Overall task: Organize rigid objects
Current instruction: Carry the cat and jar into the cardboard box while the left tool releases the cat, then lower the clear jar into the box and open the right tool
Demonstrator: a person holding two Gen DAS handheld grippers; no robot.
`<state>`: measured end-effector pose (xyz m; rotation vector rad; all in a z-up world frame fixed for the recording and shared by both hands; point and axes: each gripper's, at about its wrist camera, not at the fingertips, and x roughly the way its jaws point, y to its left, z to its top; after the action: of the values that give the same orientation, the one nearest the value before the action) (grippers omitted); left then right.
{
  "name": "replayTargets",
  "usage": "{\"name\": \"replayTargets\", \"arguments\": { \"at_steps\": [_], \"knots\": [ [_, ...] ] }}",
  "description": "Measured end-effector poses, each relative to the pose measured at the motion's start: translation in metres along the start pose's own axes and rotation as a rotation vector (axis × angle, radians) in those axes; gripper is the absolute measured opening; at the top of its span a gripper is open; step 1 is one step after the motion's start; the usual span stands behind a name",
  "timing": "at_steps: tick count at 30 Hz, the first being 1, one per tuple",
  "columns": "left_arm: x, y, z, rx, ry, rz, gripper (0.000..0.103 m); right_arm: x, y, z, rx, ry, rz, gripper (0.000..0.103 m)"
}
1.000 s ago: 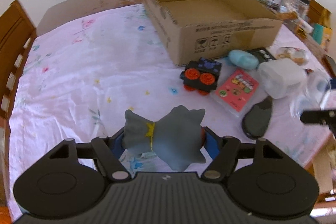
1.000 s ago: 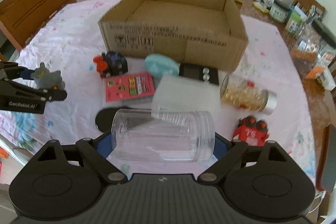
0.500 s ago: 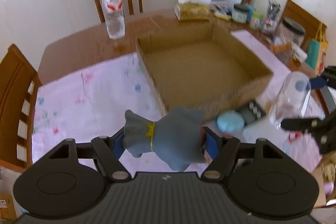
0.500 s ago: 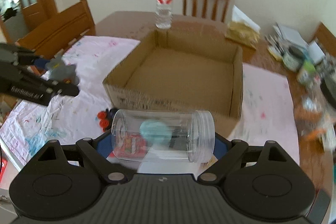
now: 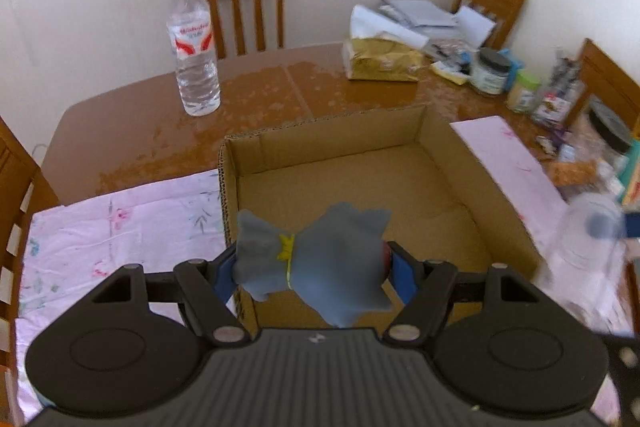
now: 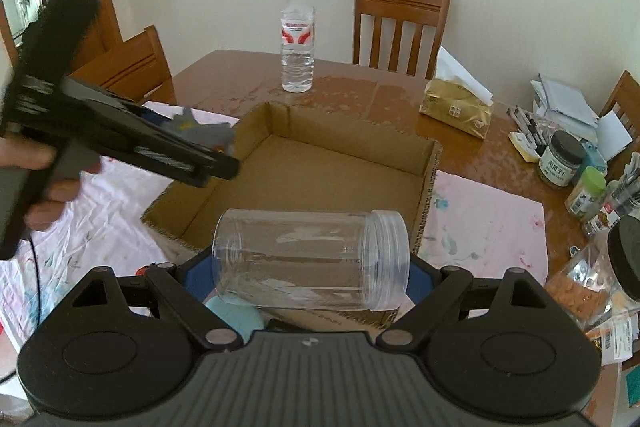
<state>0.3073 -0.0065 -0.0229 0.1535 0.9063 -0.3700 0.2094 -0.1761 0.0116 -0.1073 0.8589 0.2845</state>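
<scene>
On my left, my left gripper (image 5: 312, 267) is clamped on a grey toy figure (image 5: 316, 263) with a yellow band at its neck; the 2 blue pads press it from either side. I hold it in the air over the near-left corner of the open cardboard box (image 5: 496, 195), whose brown floor shows behind it. From my right wrist view the same toy (image 6: 196, 131) pokes out beyond the left gripper's dark fingers, above the box's left wall (image 6: 256, 123).

The box sits partly on a pink floral tablecloth (image 5: 120, 223) and partly on the bare wooden table (image 5: 256, 95). Behind it a water bottle (image 5: 194, 47) stands upright, and a gold tissue pack (image 5: 382, 63) lies further right.

On the right, my right gripper (image 6: 310, 269) grips a clear plastic jar (image 6: 312, 259) lying sideways, base to the left, threaded mouth to the right, lidless. It hangs above the box's near edge. A pale blue object (image 6: 234, 315) shows below it, just in front of the box.
</scene>
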Motion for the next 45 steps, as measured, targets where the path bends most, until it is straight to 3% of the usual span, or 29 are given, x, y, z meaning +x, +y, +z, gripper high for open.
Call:
{"name": "replayTargets", "arguments": {
  "at_steps": [7,9,11,13,17,27,32,42,45],
  "knots": [
    [0.049,0.0,0.016,-0.049,0.05,0.044,0.073,0.011,-0.016,0.003,0.001,0.019,-0.006,0.093],
    [0.056,0.002,0.023,-0.056,0.031,0.061,0.075,0.013,-0.019,0.004,0.004,0.022,-0.007,0.093],
    [0.058,0.001,0.029,-0.06,-0.011,0.099,0.085,0.015,-0.022,0.006,0.006,0.024,-0.008,0.093],
    [0.056,0.001,0.034,-0.057,-0.053,0.138,0.088,0.017,-0.023,0.007,0.009,0.026,-0.011,0.093],
    [0.043,0.007,0.032,-0.084,-0.077,0.138,0.092,0.022,-0.026,0.011,0.005,0.029,-0.011,0.093],
    [-0.017,0.025,-0.015,-0.131,-0.104,0.127,0.097,0.043,-0.031,0.029,-0.014,0.038,-0.006,0.093],
    [-0.046,0.031,-0.049,-0.175,-0.131,0.162,0.1,0.062,-0.034,0.045,-0.027,0.049,-0.003,0.093],
    [-0.056,0.032,-0.1,-0.233,-0.05,0.206,0.1,0.11,-0.036,0.089,-0.044,0.058,-0.033,0.094],
    [-0.06,0.034,-0.106,-0.24,-0.049,0.218,0.1,0.12,-0.036,0.097,-0.04,0.052,-0.044,0.103]
  ]
}}
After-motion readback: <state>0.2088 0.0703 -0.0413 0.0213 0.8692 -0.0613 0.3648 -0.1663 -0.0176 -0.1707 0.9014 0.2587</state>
